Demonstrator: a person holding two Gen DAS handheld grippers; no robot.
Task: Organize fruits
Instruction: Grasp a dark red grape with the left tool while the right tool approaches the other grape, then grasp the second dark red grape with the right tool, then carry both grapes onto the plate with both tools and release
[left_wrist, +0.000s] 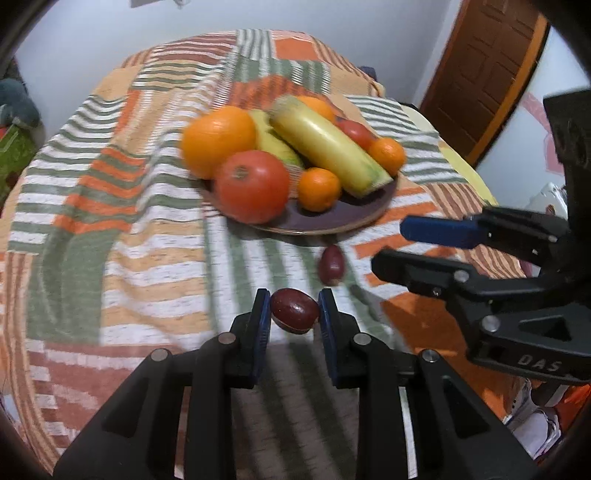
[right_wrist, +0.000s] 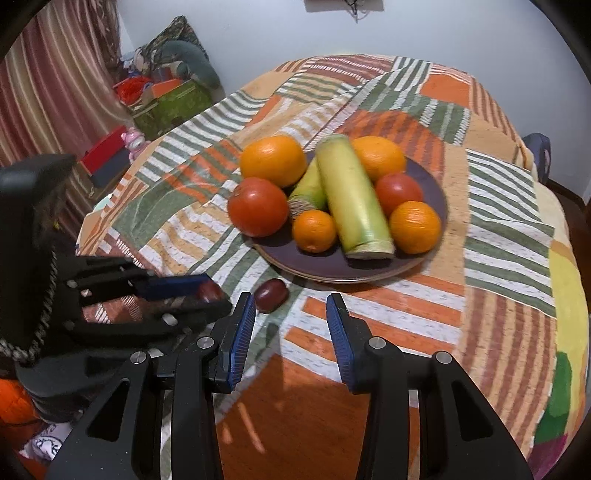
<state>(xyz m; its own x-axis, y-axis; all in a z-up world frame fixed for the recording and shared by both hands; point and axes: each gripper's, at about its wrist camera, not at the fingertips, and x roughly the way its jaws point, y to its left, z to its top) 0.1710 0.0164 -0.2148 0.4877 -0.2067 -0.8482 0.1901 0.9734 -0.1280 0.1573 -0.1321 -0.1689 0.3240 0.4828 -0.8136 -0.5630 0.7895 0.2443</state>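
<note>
The left tool (left_wrist: 294, 313) is clenched on a small dark red fruit (left_wrist: 294, 311) and holds it above the tabletop (left_wrist: 110, 236), near the plate (right_wrist: 424, 254) that is already full of oranges, tomatoes and two long yellow-green pieces. The right tool (right_wrist: 290, 325) is released and empty, and a second red fruit (right_wrist: 271, 290) lies on the cloth just beside the plate's near rim. I judge the step is carrying the held fruit to the plate; the next move needs a free spot at the near edge and a gentle release so it does not roll off.
</note>
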